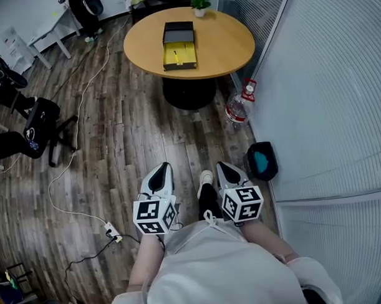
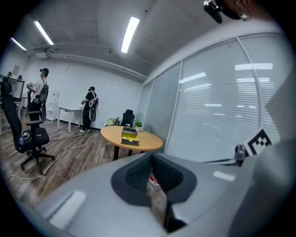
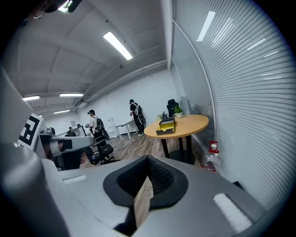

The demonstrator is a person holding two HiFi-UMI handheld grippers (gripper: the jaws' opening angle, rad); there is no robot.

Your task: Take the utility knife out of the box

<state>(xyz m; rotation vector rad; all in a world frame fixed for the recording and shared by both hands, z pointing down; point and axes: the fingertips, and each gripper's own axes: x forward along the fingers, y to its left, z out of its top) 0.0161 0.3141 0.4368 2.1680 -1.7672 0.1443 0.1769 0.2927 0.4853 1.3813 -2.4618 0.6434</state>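
An open black box point(image 1: 178, 46) with a yellow lining sits on the round wooden table point(image 1: 225, 60) far ahead of me. A small dark and yellow thing point(image 1: 174, 54) lies in the lining; it is too small to tell if it is the utility knife. My left gripper point(image 1: 161, 174) and right gripper point(image 1: 228, 171) are held low, side by side over the wooden floor, well short of the table. Both have their jaws together with nothing between them. The left gripper view shows the box point(image 2: 130, 134) beyond the left gripper point(image 2: 152, 159). The right gripper view shows the box point(image 3: 167, 125) beyond the right gripper point(image 3: 149, 162).
A glass wall with blinds point(image 1: 326, 100) runs along the right. A water bottle with a red cap point(image 1: 239, 106) and a dark bin point(image 1: 262, 160) stand by it. At left are an office chair point(image 1: 43, 125) and a cable with a power strip point(image 1: 112, 231). People point(image 2: 89, 109) stand at the back.
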